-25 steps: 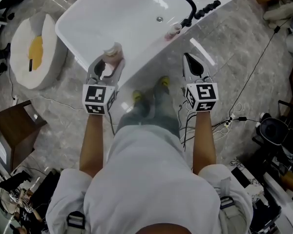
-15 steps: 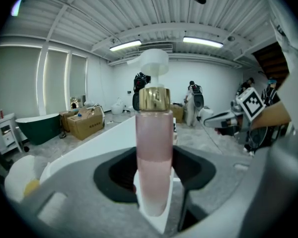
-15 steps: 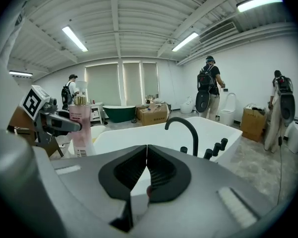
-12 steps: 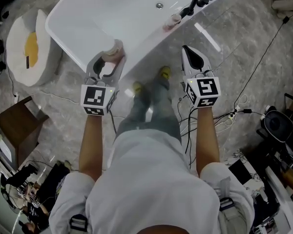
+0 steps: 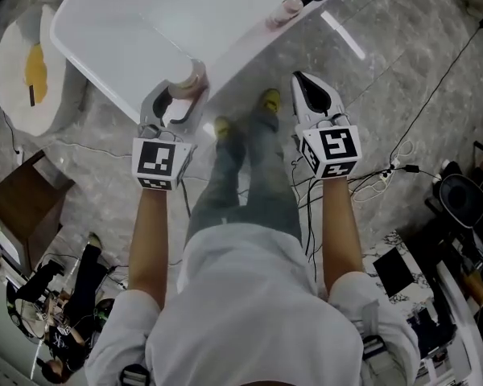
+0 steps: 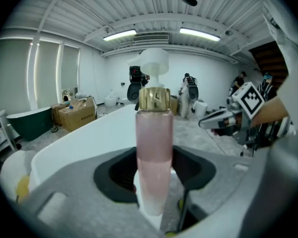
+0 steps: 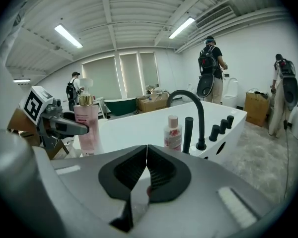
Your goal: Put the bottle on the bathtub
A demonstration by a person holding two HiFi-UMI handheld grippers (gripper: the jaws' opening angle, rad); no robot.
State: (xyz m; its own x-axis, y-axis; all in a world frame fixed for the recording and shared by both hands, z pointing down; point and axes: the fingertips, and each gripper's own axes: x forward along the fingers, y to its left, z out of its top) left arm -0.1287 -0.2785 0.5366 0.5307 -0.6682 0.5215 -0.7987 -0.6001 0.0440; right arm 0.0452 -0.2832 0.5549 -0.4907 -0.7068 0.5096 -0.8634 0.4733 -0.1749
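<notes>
A pink bottle [image 5: 188, 76] with a gold collar and white pump stands upright between the jaws of my left gripper [image 5: 181, 93], which is shut on its lower body [image 6: 154, 148]. It hangs at the near rim of the white bathtub [image 5: 121, 22]. My right gripper [image 5: 302, 83] is to the right over the floor, shut with nothing in it; its pads meet in the right gripper view [image 7: 147, 158]. That view also shows the pink bottle [image 7: 87, 128] in the left gripper [image 7: 64, 124] beside the bathtub [image 7: 134, 125].
A small pink-capped bottle [image 5: 288, 8] stands on the tub rim by the black faucet [image 7: 193, 108] and knobs. A round white cushion [image 5: 28, 71] and a brown stool [image 5: 20, 203] lie left. Cables [image 5: 386, 175] run across the floor on the right. My feet [image 5: 225, 127] are near the tub.
Both grippers have sunk toward the tub's near rim, the left one still holding the pink bottle. The tub has slid up and left in the head view.
</notes>
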